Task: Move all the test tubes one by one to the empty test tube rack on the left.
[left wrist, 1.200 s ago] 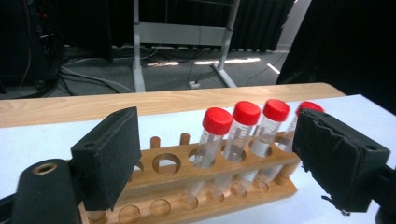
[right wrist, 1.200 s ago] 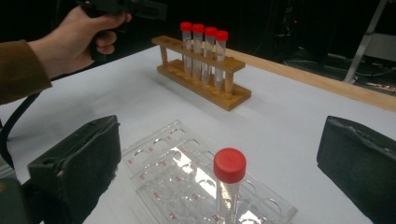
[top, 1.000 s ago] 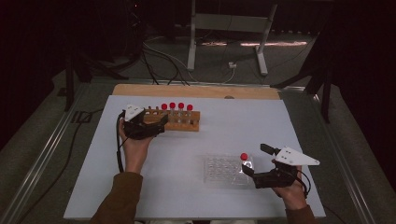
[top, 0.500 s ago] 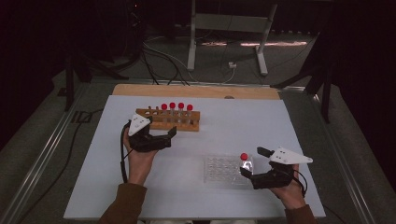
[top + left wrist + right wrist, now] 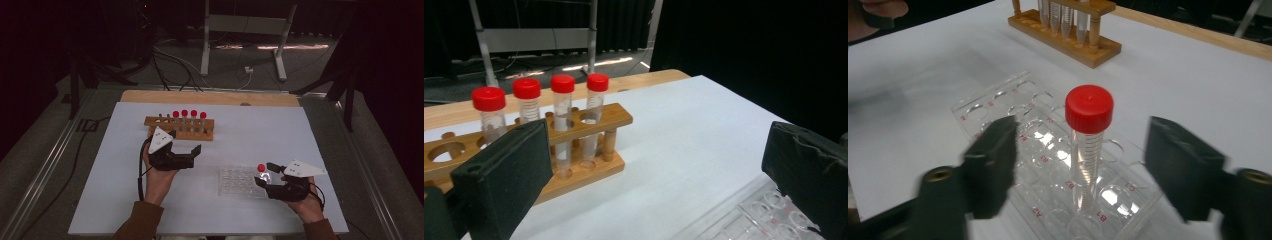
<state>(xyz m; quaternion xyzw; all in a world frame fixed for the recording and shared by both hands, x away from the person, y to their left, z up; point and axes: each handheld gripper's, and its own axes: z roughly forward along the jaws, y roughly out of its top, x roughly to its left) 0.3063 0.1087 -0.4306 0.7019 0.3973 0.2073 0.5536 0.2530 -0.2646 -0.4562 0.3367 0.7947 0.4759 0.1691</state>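
A clear tube with a red cap (image 5: 1088,135) stands upright in a well of the clear well plate (image 5: 998,107). My right gripper (image 5: 1087,156) straddles it; its jaws have just been closing, and a gap still shows on each side of the tube. From above, that tube (image 5: 261,170) sits at the plate's (image 5: 235,182) right end, inside the right gripper (image 5: 265,174). My left gripper (image 5: 186,142) is open and holds nothing, in front of the wooden rack (image 5: 180,127). In the left gripper view, the left gripper (image 5: 659,170) faces the rack (image 5: 589,125) with several red-capped tubes (image 5: 562,115).
The white table top (image 5: 310,135) has bare room at the right and the near left. A wooden strip (image 5: 210,97) runs along its far edge. Metal stand legs (image 5: 240,25) and cables lie on the floor beyond.
My left gripper has drawn away from the rack, moving right and toward the near edge. The right gripper's jaws have narrowed around the standing tube.
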